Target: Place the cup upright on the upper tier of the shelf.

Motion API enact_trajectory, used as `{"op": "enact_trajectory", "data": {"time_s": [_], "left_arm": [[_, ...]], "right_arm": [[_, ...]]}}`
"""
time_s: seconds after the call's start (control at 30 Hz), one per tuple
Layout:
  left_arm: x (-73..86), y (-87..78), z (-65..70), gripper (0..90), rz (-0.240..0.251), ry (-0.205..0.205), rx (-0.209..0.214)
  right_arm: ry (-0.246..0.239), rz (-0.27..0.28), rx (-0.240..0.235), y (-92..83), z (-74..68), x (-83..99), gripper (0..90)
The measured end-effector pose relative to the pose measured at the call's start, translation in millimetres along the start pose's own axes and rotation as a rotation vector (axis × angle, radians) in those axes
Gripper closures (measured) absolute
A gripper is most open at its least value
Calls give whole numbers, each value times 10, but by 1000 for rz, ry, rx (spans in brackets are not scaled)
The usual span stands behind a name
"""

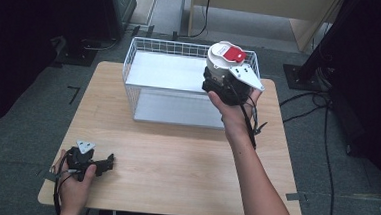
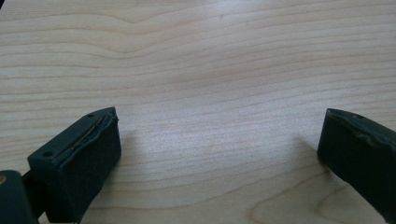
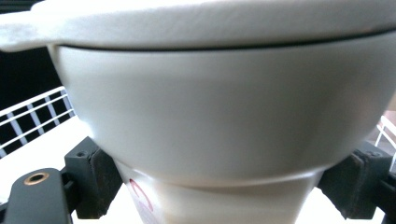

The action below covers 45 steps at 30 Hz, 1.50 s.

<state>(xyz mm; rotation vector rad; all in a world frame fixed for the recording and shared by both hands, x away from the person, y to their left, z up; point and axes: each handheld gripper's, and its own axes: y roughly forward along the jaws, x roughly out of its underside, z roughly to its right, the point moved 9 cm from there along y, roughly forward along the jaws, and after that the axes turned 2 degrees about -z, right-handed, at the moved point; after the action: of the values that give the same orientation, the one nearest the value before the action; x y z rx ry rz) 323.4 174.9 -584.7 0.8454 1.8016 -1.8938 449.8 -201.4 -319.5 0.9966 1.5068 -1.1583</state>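
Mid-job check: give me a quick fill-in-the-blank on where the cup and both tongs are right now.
1. The right tongs grip a white cup with a ____ lid.
2. The cup is held over the wire ____.
3. The left tongs rest on the wooden table with jaws ____.

Missing words: red; basket; open

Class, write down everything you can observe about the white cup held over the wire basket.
The white cup looks like a smooth plastic tub that tapers downward, with a wider upper section stepping in to a narrower base. A white lid with a projecting rim tab covers it, bearing a red label on top. It sits upright, clamped at the narrow lower part between the right tongs, above the white wire basket. A red mark shows near its base.
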Motion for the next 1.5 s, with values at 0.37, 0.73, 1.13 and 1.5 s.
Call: {"op": "enact_trajectory", "data": {"time_s": [0.37,0.73,1.13,1.5], "left_arm": [[0,-1,1,0,0,-1,1],[0,0,1,0,0,-2,1],[0,0,2,0,0,-3,2],[0,0,3,0,0,-2,1]], "right_arm": [[4,-22,54,286,147,4,132],[7,-25,74,452,194,-72,132],[15,-27,71,606,256,-72,132],[14,-19,53,571,260,-46,130]]}}
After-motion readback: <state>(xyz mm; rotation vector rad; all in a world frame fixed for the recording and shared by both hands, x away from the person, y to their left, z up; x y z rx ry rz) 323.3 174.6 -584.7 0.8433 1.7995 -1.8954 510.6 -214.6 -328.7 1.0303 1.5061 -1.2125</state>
